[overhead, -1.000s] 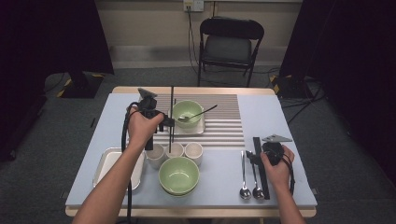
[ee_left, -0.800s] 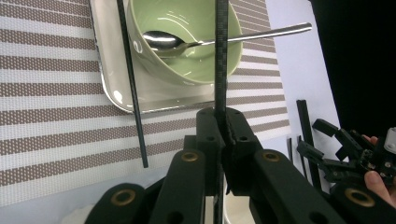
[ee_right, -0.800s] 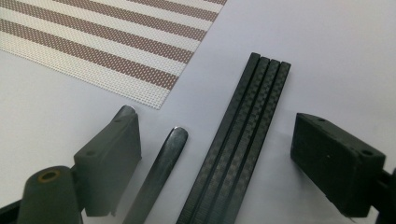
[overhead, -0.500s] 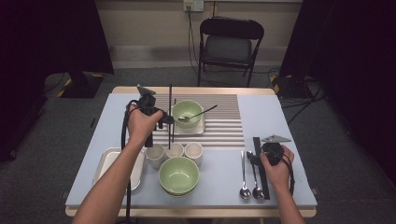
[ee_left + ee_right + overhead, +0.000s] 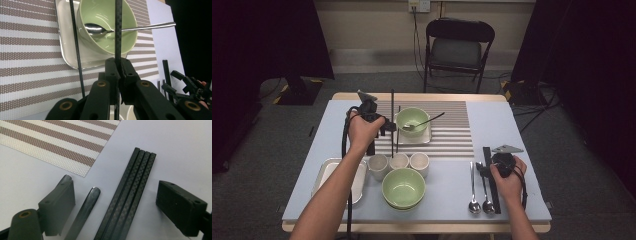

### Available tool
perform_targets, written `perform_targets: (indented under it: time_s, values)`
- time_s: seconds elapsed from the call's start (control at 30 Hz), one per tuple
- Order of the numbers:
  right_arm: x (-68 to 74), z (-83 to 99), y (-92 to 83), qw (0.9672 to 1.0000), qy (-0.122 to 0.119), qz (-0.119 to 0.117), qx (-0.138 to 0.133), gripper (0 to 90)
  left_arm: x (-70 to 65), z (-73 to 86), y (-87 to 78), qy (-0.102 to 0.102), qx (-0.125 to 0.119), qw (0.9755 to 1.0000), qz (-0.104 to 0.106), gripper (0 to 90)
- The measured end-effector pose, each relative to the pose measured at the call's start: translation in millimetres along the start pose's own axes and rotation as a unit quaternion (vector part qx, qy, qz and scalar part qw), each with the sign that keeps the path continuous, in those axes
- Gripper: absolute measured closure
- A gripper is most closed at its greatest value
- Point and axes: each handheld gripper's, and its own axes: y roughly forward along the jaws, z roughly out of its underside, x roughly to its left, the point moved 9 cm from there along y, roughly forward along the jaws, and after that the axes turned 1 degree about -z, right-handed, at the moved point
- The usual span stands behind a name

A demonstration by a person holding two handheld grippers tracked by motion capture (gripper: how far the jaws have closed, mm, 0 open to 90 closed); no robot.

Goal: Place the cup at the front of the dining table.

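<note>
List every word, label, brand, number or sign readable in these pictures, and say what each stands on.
None: no readable text anywhere.
The green bowl, spoon, striped placemat, black chopsticks and cups carry no lettering.
The wall outlet behind the chair is too small to tell any marking.

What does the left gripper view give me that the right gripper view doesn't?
Left gripper view alone: the left gripper shut on a chopstick, a second chopstick beside it, and the green bowl with a spoon in it on a white tray. Right gripper view alone: the right gripper open over a bundle of chopsticks and a spoon handle. Both: the striped mat on the pale table.
</note>
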Motion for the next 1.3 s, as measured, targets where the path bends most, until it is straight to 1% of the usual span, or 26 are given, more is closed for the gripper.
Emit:
perform_targets:
  time_s: [0.03,0.1,0.17,0.2,0.23,0.3,0.33,0.4,0.43,0.47,0.57,0.6,0.67,0.77,0.83,0.9,0.93,0.97,1.1,1.13,1.17,1.23,1.3]
  values:
    - [-0.1,0.0,0.1,1.0,0.001,0.0,0.0,14.7,1.5,-0.7,0.5,0.004,0.002,1.0,-0.001,86.3]
    - [0.0,0.0,0.0,1.0,0.0,0.0,0.0,14.7,3.1,-1.7,1.2,0.001,0.004,1.0,-0.004,86.3]
    - [0.0,0.1,0.1,1.0,0.0,0.0,-0.001,14.7,3.7,-3.4,1.6,-0.002,0.002,1.0,-0.003,86.3]
    - [0.0,0.1,0.1,1.0,0.0,0.0,-0.001,14.7,4.8,-4.5,1.7,-0.001,0.001,1.0,-0.007,86.3]
    - [-0.1,0.1,0.1,1.0,-0.001,0.0,-0.001,14.7,4.2,-4.9,1.3,-0.003,0.002,1.0,-0.004,86.3]
    - [-0.2,0.2,0.1,1.0,-0.001,0.001,-0.002,14.7,4.4,-6.8,1.8,-0.005,0.0,1.0,-0.006,86.3]
    - [0.0,0.2,0.2,1.0,-0.001,0.001,-0.002,14.7,5.0,-7.7,1.6,-0.004,-0.002,1.0,-0.008,86.3]
    - [-0.1,0.2,0.2,1.0,0.0,0.0,-0.002,14.6,5.2,-8.5,1.2,-0.005,0.001,1.0,-0.008,86.3]
    - [-0.1,0.2,0.2,1.0,-0.001,0.001,-0.002,14.7,6.3,-10.1,1.4,-0.005,-0.004,0.9999,-0.011,86.3]
    - [-0.1,0.2,0.2,1.0,-0.001,0.0,-0.002,14.7,6.7,-10.6,1.3,-0.004,-0.003,0.9999,-0.012,86.3]
    - [-0.1,0.2,0.3,1.0,0.0,0.0,-0.002,14.7,7.6,-12.1,2.6,-0.008,-0.001,0.9999,-0.014,86.3]
    - [-0.1,0.2,0.2,1.0,0.0,0.0,-0.002,14.7,8.8,-13.0,2.3,-0.005,-0.001,0.9999,-0.015,86.3]
    - [-0.1,0.2,0.3,1.0,0.0,0.0,-0.003,14.7,8.7,-14.7,3.4,-0.008,-0.002,0.9999,-0.011,86.3]
    - [-0.1,0.3,0.3,1.0,0.0,0.0,-0.003,14.7,11.4,-15.5,6.4,-0.01,0.0,0.9999,-0.013,86.3]
    - [0.0,0.3,0.2,1.0,0.0,0.0,-0.003,14.7,14.4,-16.2,7.8,-0.009,0.001,0.9998,-0.019,86.3]
    - [-0.1,0.3,0.3,1.0,0.0,0.0,-0.002,14.7,14.0,-17.1,9.3,-0.015,0.001,0.9998,-0.015,86.3]
    - [-0.1,0.3,0.3,1.0,0.0,0.0,-0.003,14.7,15.1,-18.2,10.0,-0.012,-0.003,0.9998,-0.018,86.3]
    - [-0.1,0.3,0.3,1.0,0.0,0.0,-0.002,14.7,14.9,-18.3,10.8,-0.012,-0.002,0.9998,-0.015,86.3]
    - [-0.2,0.2,0.4,1.0,0.0,0.0,-0.003,14.7,18.2,-19.6,13.6,-0.014,0.001,0.9997,-0.019,86.3]
    - [0.0,0.3,0.3,1.0,0.001,-0.001,-0.002,14.7,18.4,-20.5,14.0,-0.019,-0.002,0.9997,-0.018,86.3]
    - [-0.1,0.3,0.3,1.0,0.002,0.0,-0.002,14.7,19.6,-21.6,14.4,-0.017,-0.004,0.9996,-0.021,86.3]
    - [-0.1,0.2,0.4,1.0,0.001,0.0,-0.003,14.7,19.9,-21.9,15.2,-0.02,-0.002,0.9996,-0.018,86.3]
    - [-0.1,0.2,0.4,1.0,0.002,0.0,-0.003,14.7,20.8,-22.2,16.1,-0.019,0.0,0.9997,-0.018,86.3]
